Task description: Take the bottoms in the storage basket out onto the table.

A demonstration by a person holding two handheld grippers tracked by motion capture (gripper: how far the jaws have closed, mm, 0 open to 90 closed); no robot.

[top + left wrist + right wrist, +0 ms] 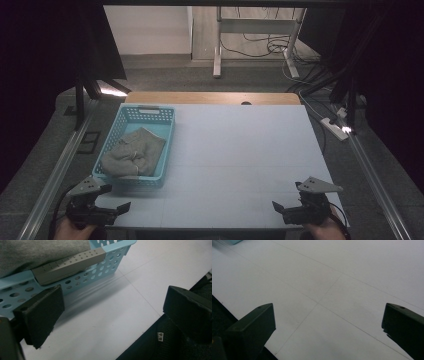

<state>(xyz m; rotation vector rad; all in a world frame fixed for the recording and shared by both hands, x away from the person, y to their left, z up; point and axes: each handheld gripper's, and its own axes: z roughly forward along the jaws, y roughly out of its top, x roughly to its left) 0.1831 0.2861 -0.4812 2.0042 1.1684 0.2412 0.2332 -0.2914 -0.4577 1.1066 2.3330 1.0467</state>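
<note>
A light blue perforated basket (167, 131) stands on the left part of the white table (240, 150). A crumpled grey cloth (132, 152) lies in it. My left gripper (116, 199) hovers at the table's near left corner, just in front of the basket, and is open with nothing between its jaws. In the left gripper view (112, 315) the basket wall (100, 270) and the cloth (37, 250) are close ahead on the left. My right gripper (287, 196) is at the near right corner, open over bare table, its jaws wide apart in its own view (328, 325).
A grey studded bar (70, 265) crosses the basket's near wall in the left gripper view. Dark clothing (160, 340) lies below the table's near edge. A wooden strip (210, 97) runs along the far edge. Metal rails (55, 170) flank both sides, with a power strip (334, 127) at the right.
</note>
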